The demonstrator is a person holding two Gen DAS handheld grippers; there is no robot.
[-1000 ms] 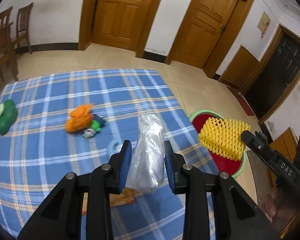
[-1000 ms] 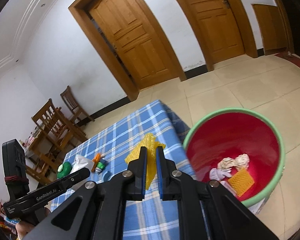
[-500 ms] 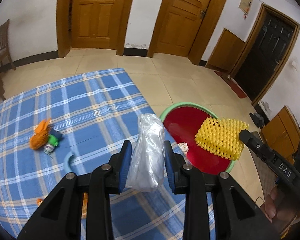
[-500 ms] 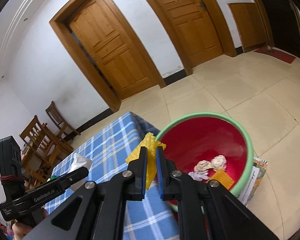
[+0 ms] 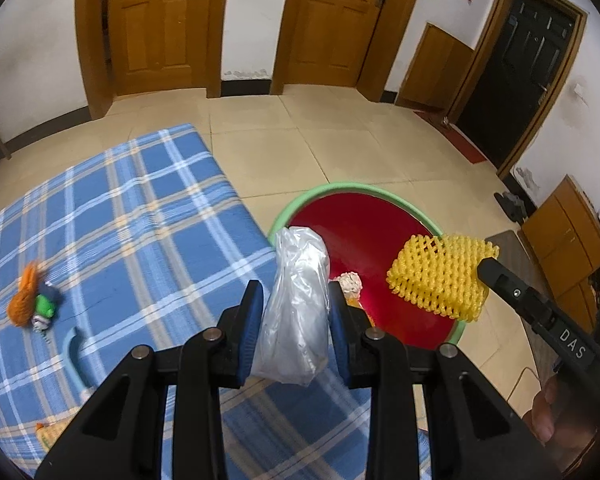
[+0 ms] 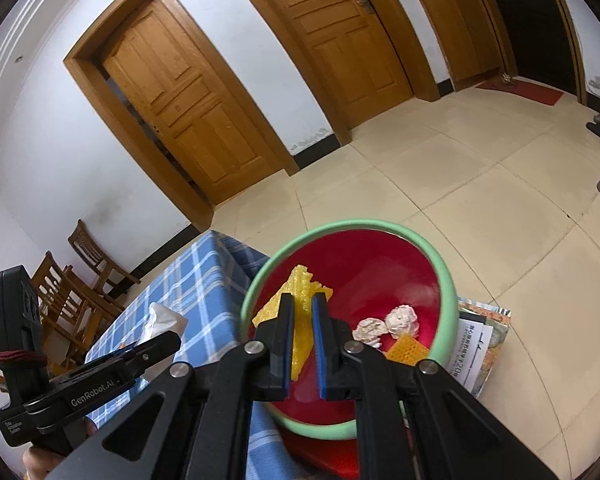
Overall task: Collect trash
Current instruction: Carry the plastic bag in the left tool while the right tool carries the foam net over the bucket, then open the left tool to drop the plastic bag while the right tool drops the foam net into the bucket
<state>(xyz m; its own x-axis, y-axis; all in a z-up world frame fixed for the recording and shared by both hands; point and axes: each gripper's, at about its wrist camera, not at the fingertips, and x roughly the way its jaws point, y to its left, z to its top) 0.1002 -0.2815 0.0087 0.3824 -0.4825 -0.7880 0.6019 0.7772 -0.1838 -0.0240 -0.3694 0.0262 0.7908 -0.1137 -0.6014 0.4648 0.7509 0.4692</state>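
My left gripper (image 5: 294,292) is shut on a crumpled clear plastic bag (image 5: 296,308), held above the table edge beside the red bin (image 5: 364,232). My right gripper (image 6: 300,308) is shut on a yellow foam net (image 6: 298,320) and holds it over the bin's green rim (image 6: 446,280). The net also shows in the left wrist view (image 5: 440,276), hanging over the bin. Inside the bin lie two crumpled paper balls (image 6: 402,318) and another yellow net piece (image 6: 408,348).
The blue plaid table (image 5: 132,232) carries an orange and green toy (image 5: 32,296), a light blue curved piece (image 5: 74,354) and an orange wrapper (image 5: 54,436). Papers (image 6: 478,344) lie on the floor by the bin. Wooden chairs (image 6: 80,276) stand at the left.
Both grippers have moved right, from over the table toward the red bin. The yellow net now hangs over the bin's inside. Both stay shut on their loads.
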